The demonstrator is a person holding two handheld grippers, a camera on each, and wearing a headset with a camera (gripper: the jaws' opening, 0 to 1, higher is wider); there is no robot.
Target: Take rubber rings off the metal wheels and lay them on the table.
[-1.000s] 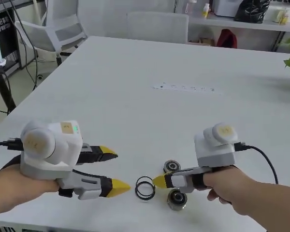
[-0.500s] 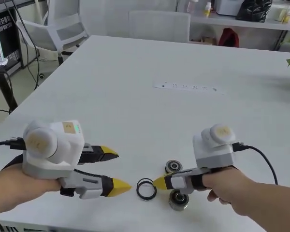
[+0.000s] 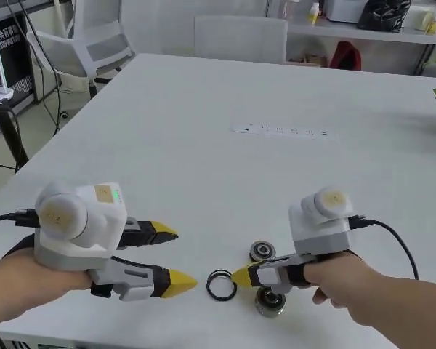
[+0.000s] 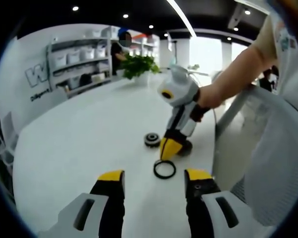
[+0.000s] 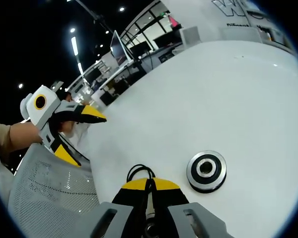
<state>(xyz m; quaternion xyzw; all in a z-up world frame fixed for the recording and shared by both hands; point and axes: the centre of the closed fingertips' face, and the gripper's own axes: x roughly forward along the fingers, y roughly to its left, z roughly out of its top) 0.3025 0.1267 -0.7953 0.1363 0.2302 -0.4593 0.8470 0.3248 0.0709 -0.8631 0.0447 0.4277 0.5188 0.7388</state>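
Black rubber rings (image 3: 219, 285) lie flat on the white table (image 3: 225, 167), overlapping, and show as rings (image 4: 164, 169) and rings (image 5: 139, 172) in the gripper views. My right gripper (image 3: 240, 275) is shut, its yellow tips at the rings' right edge; I cannot tell whether it pinches one. One metal wheel (image 3: 261, 251) rests just beyond it, also seen as wheel (image 5: 206, 170) and wheel (image 4: 152, 140). A second wheel (image 3: 269, 301) sits under the right gripper. My left gripper (image 3: 173, 257) is open, left of the rings, with nothing between its jaws.
A white power strip (image 3: 280, 132) lies mid-table, farther back. Chairs (image 3: 240, 36) stand beyond the far edge. The table's near edge (image 3: 203, 342) runs just below the grippers. A cable (image 3: 396, 236) trails from the right gripper.
Both grippers, the rings and the wheels stay put; the picture has shifted only slightly with the head.
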